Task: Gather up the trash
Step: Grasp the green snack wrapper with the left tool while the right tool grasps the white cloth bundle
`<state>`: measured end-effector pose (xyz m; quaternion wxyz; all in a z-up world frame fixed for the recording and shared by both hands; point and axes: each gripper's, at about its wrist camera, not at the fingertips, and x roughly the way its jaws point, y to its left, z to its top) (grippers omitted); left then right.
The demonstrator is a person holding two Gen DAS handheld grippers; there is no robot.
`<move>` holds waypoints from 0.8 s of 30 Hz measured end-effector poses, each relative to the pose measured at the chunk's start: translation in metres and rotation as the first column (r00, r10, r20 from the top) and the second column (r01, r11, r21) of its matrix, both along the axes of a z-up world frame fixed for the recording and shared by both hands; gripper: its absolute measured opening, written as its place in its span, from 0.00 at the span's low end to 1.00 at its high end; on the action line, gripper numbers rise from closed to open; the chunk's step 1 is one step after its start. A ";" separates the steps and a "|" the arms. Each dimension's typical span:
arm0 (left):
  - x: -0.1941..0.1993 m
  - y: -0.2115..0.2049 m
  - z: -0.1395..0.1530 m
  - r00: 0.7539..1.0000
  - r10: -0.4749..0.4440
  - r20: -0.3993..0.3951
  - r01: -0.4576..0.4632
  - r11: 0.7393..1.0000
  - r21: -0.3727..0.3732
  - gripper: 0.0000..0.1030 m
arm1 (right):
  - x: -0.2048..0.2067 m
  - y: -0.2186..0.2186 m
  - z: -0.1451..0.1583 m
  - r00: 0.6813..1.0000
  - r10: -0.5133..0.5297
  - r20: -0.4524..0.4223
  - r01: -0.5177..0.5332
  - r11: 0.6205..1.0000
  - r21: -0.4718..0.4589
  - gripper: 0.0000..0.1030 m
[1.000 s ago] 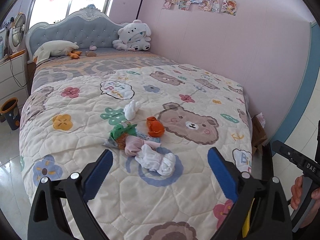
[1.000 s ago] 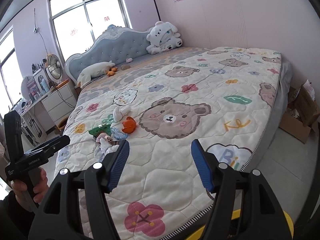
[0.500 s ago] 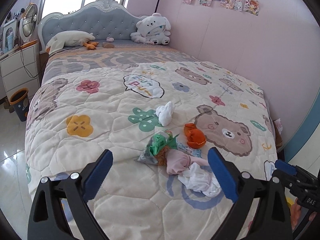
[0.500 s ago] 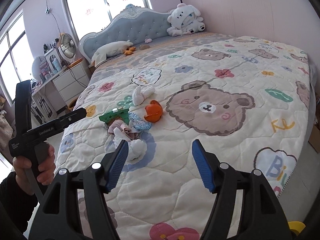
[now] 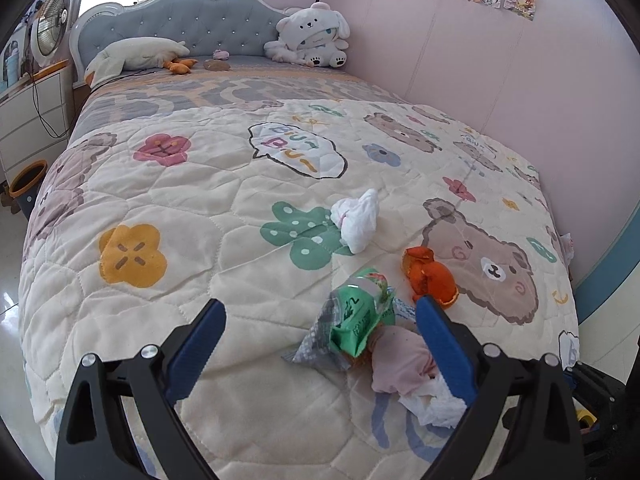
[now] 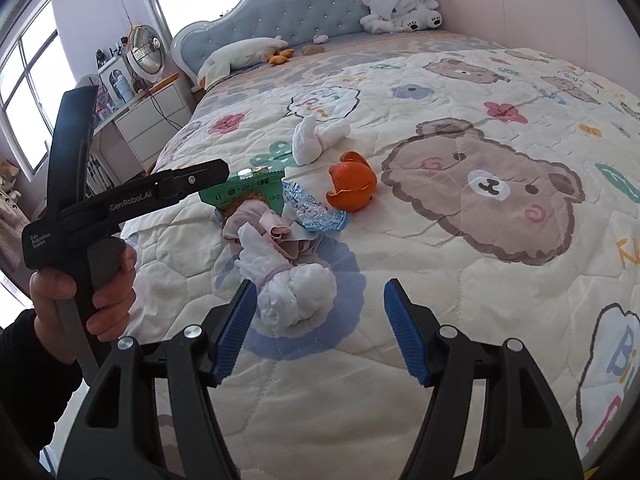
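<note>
Trash is lying in a cluster on the quilt (image 6: pixel 460 280), near its foot edge. Right gripper (image 6: pixel 316 308) is standing roughly half open, empty, with the tissue wad (image 6: pixel 298 298) just ahead, toward its left pad; right is nearer. Left gripper (image 5: pixel 320 332) is gaping wide, empty, framing the green wrapper (image 5: pixel 356 316). Orange peel (image 6: pixel 352 186) is lying beyond. Left tool is reading "GenRobot.AI".
</note>
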<state>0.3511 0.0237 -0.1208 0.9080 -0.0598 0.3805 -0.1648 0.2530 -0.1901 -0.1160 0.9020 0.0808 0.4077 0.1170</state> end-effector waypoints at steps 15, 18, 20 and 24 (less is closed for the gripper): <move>0.021 -0.015 -0.023 0.995 -0.091 -0.044 0.089 0.995 -0.038 0.77 | 0.027 0.030 -0.023 0.996 0.071 -0.047 -0.072 0.997 -0.025 0.50; 0.022 -0.015 -0.027 0.993 -0.106 -0.060 0.103 0.993 -0.053 0.63 | 0.028 0.034 -0.026 0.995 0.085 -0.056 -0.086 0.996 -0.032 0.44; 0.024 -0.016 -0.030 0.990 -0.118 -0.073 0.113 0.991 -0.068 0.53 | 0.029 0.036 -0.027 0.994 0.091 -0.057 -0.093 0.995 -0.035 0.42; 0.028 -0.016 -0.034 0.987 -0.132 -0.094 0.124 0.988 -0.089 0.40 | 0.030 0.038 -0.028 0.994 0.096 -0.058 -0.098 0.995 -0.030 0.38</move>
